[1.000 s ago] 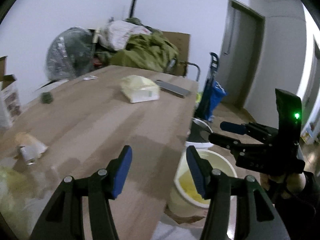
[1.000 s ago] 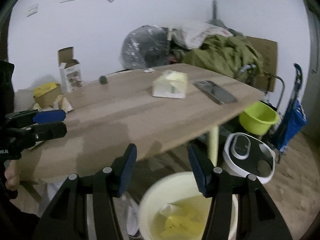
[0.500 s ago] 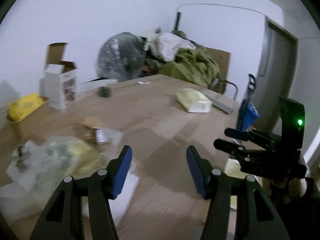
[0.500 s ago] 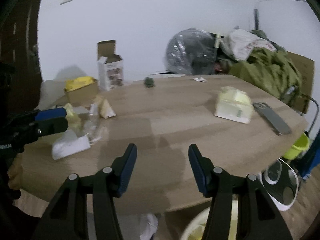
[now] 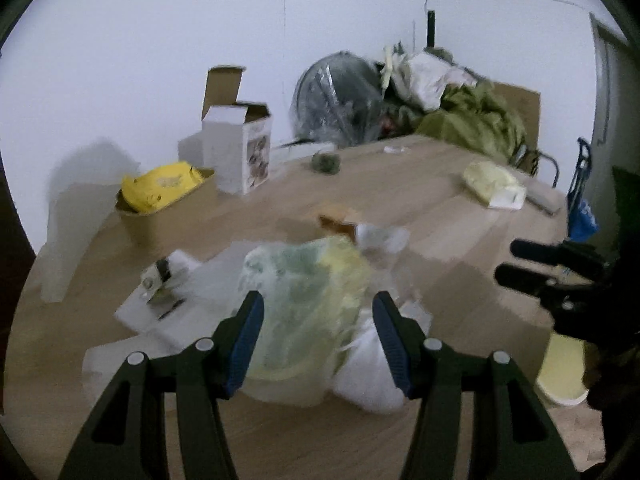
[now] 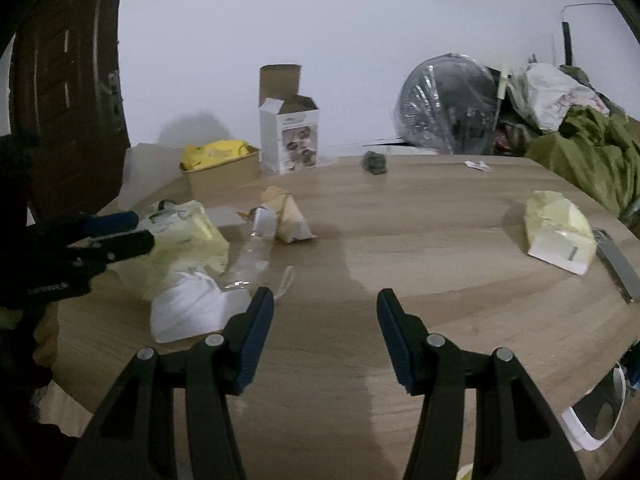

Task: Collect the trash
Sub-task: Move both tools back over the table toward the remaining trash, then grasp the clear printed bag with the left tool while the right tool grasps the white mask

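A heap of trash lies on the wooden table (image 6: 420, 240): a yellow-green plastic bag (image 5: 304, 292) (image 6: 188, 240), a crumpled white bag (image 5: 368, 376) (image 6: 192, 308), a clear plastic wrapper (image 6: 252, 260) and a brown paper wrapper (image 6: 286, 216). My left gripper (image 5: 318, 336) hovers open just before the plastic bag, gripping nothing; it also shows in the right wrist view (image 6: 120, 232). My right gripper (image 6: 326, 336) stands open over bare table to the right of the heap, and appears at the right in the left wrist view (image 5: 532, 264). A pale yellow bin (image 5: 560, 376) sits below the table edge.
Behind the heap are a cardboard box (image 6: 220, 176) with a yellow pack, an open white carton (image 6: 290, 136) and a small green object (image 6: 375, 162). A tissue pack (image 6: 560, 232) and a flat grey device (image 6: 618, 264) lie at right. A wrapped fan (image 6: 448, 104) and green cloth (image 6: 592, 148) stand behind.
Both grippers have swung left, away from the bin beside the table and toward the trash heap on the table's left part. Their jaws have kept the same gap, with nothing in them.
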`<state>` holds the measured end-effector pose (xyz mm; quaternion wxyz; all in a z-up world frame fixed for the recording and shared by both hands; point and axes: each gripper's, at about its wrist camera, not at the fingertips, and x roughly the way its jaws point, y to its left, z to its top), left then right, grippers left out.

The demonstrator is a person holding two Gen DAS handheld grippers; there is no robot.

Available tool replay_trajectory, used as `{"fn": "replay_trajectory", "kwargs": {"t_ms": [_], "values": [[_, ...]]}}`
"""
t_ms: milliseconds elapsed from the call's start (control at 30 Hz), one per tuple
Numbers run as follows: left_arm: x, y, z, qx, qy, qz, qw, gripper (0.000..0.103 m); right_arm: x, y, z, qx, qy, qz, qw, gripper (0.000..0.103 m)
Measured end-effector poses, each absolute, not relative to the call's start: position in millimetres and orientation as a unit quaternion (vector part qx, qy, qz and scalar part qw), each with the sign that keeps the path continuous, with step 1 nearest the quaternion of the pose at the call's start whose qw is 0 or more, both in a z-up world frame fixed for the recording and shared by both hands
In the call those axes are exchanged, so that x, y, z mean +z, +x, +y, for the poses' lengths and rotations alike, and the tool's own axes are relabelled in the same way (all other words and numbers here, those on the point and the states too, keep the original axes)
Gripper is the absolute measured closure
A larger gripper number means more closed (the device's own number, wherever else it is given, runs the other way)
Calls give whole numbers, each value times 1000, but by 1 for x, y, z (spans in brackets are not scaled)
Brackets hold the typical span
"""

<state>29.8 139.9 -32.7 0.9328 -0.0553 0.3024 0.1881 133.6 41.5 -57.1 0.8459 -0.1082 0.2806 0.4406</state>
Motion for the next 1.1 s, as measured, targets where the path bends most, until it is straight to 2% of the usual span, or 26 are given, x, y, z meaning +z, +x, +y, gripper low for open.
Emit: {"fn": "replay_trajectory", "kwargs": {"t_ms": [333,367,400,433,533,700,1100], "values": [[-50,37,144,170,-49,342,923,47,-64,120,63,463,-120,287,830,48],[-50,38,145,169,-49,344,923,52,-64,119,64,464,-121,288,829,48],[-50,37,145,170,-47,343,923,70,-65,119,65,464,-122,288,829,48],[-49,37,145,172,-46,343,922,81,-64,118,65,464,-122,288,829,48],[-48,36,144,166,-41,340,925,91,-64,116,68,467,-124,289,826,48],[-37,26,142,158,-43,316,935,96,-67,111,77,481,-131,291,817,48],[-6,-13,157,194,-63,254,945,96,-83,86,124,535,-160,306,771,48]]}}
